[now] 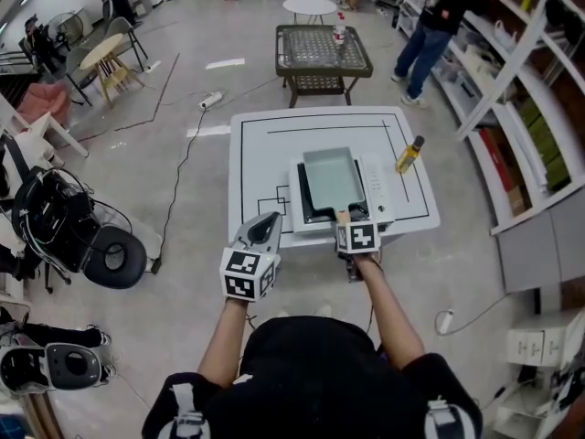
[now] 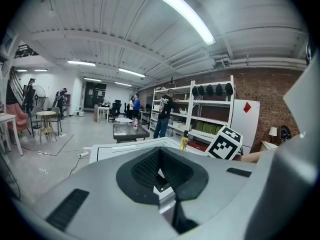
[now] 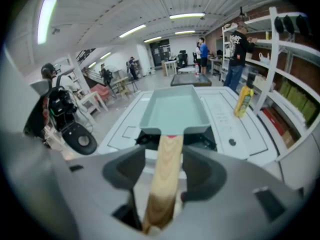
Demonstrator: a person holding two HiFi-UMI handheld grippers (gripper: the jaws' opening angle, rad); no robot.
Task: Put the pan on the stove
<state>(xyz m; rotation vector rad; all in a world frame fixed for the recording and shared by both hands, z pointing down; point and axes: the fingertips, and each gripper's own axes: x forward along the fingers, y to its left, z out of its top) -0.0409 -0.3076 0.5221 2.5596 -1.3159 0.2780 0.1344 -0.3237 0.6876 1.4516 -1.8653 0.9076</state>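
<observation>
1. The pan (image 1: 331, 177) sits on the stove (image 1: 381, 190).
2. The right gripper (image 1: 345, 218) has its jaws spread wide either side of the wooden handle (image 3: 166, 169), not squeezing it.
3. The left gripper (image 1: 268, 223) is pinched closed with nothing in it.

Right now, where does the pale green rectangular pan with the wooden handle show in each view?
Head view: the pale green rectangular pan sits at centre, on the white stove.
Left gripper view: the pan cannot be made out.
Right gripper view: upper centre, its wooden handle running down toward the bottom edge.
Shared landmark: the yellow bottle, seen in all three views.
</observation>
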